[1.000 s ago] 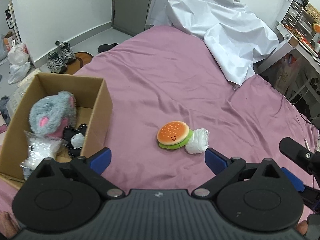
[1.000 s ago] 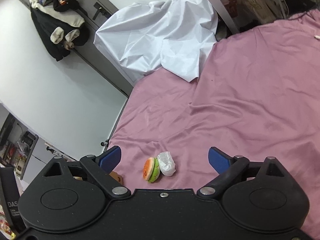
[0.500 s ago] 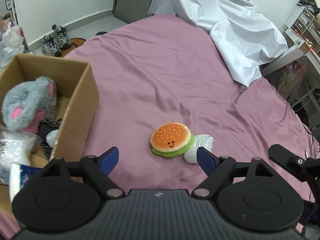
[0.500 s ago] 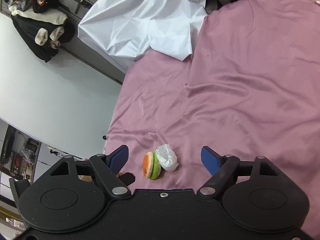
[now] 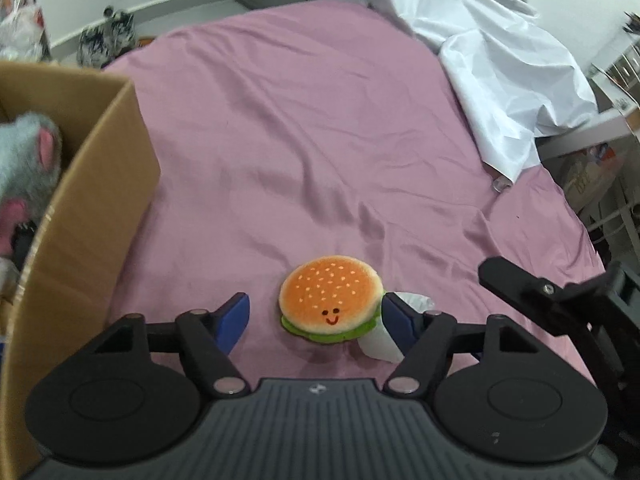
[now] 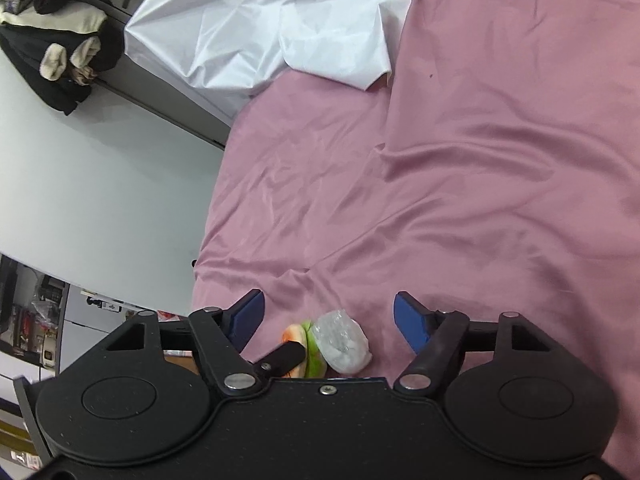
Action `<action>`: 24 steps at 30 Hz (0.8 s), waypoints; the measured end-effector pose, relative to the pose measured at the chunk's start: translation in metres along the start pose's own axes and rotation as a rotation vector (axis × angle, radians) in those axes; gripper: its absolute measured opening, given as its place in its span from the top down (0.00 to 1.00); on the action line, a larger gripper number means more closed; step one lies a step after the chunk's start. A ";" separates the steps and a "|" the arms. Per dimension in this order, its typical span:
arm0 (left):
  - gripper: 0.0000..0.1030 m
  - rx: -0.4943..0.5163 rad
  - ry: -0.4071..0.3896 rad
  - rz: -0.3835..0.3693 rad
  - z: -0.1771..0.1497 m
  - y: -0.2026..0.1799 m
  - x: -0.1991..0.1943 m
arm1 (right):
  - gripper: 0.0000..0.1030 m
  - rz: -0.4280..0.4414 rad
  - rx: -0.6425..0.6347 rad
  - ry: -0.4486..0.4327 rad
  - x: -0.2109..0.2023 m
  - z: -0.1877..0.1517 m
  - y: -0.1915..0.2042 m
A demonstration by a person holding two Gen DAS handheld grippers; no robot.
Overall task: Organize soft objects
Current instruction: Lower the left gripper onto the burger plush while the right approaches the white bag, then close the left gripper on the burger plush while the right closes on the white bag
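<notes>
My left gripper (image 5: 316, 318) spread, jaws just been closing, burger plush (image 5: 330, 299) between blue pads, not touched. My right gripper (image 6: 329, 322) also spread and closing; white wrapped bundle (image 6: 342, 342) between its pads, untouched. Bundle touching burger's right side on pink sheet (image 5: 320, 140). Cardboard box (image 5: 84, 216) left of burger, grey plush (image 5: 28, 156) inside.

Both grippers have dropped in toward the burger plush (image 5: 330, 299). The left gripper (image 5: 316, 316) now straddles it, jaws having just been closing; the right gripper (image 6: 329, 322), also narrowing, frames the white bundle (image 6: 343, 342) beside it.
</notes>
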State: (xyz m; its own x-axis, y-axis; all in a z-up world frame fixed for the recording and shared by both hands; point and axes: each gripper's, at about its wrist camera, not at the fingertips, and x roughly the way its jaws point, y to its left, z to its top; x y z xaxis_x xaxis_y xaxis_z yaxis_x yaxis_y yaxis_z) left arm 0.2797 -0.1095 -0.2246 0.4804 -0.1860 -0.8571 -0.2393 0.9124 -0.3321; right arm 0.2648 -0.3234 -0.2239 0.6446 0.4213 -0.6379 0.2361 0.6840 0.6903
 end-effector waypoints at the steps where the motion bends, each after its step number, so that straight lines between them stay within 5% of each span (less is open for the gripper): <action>1: 0.31 -0.007 0.003 -0.004 0.000 0.001 0.002 | 0.32 -0.002 0.002 0.004 0.004 0.001 0.000; 5: 0.31 -0.041 0.004 -0.020 0.000 0.005 0.013 | 0.35 -0.030 0.028 0.047 0.017 0.000 -0.005; 16: 0.54 -0.138 -0.004 -0.027 0.003 0.008 0.023 | 0.39 0.002 0.090 0.134 0.038 -0.002 -0.016; 20: 0.57 -0.158 0.007 -0.034 0.004 0.009 0.022 | 0.62 0.018 0.119 0.166 0.042 -0.002 -0.019; 24: 0.58 -0.160 0.009 -0.022 0.001 0.011 0.018 | 0.64 0.029 0.114 0.178 0.043 -0.003 -0.017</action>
State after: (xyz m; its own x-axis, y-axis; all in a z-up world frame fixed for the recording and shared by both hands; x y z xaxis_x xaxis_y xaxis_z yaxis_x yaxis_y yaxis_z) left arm 0.2870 -0.1027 -0.2430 0.4797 -0.2095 -0.8521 -0.3605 0.8383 -0.4090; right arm 0.2858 -0.3152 -0.2645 0.5160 0.5456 -0.6604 0.3067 0.6021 0.7371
